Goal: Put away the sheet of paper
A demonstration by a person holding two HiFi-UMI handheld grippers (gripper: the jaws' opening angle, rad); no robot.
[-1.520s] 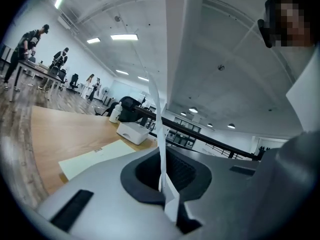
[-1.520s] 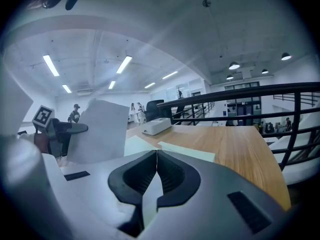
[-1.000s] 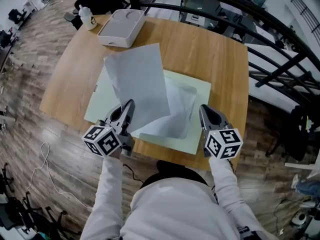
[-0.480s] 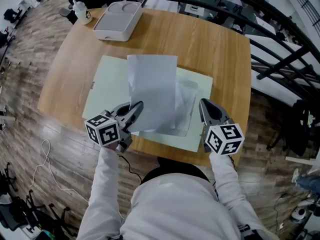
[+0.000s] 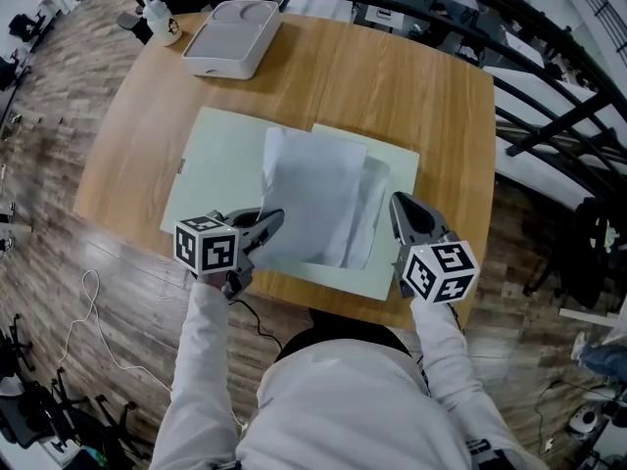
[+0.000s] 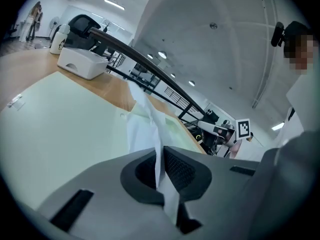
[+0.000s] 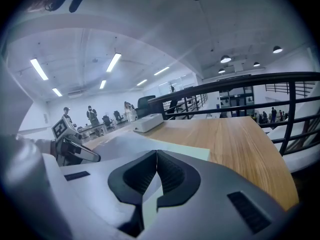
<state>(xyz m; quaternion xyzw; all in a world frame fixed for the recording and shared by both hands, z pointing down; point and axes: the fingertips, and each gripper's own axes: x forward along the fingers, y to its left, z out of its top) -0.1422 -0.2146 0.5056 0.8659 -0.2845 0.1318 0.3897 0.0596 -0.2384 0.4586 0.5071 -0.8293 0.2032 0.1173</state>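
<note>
A white sheet of paper (image 5: 313, 199) hangs bowed over a clear plastic sleeve (image 5: 370, 199) that lies on a pale green mat (image 5: 220, 155). My left gripper (image 5: 272, 221) is shut on the sheet's near left corner. In the left gripper view the paper (image 6: 145, 119) runs up edge-on from between the closed jaws (image 6: 161, 156). My right gripper (image 5: 397, 204) hovers at the sleeve's near right side. Its jaws (image 7: 156, 156) meet with nothing between them. The left gripper (image 7: 80, 151) shows at the left of the right gripper view.
The mat lies on a wooden table (image 5: 411, 96). A white box (image 5: 233, 37) and a small bottle (image 5: 157, 23) stand at the far left corner. A black railing (image 5: 549, 76) runs behind and to the right. The table's near edge is just under both grippers.
The sheet, first raised and leaning far and left, has swung right and come down over the sleeve. The left gripper turned a little with it. The right gripper barely moved.
</note>
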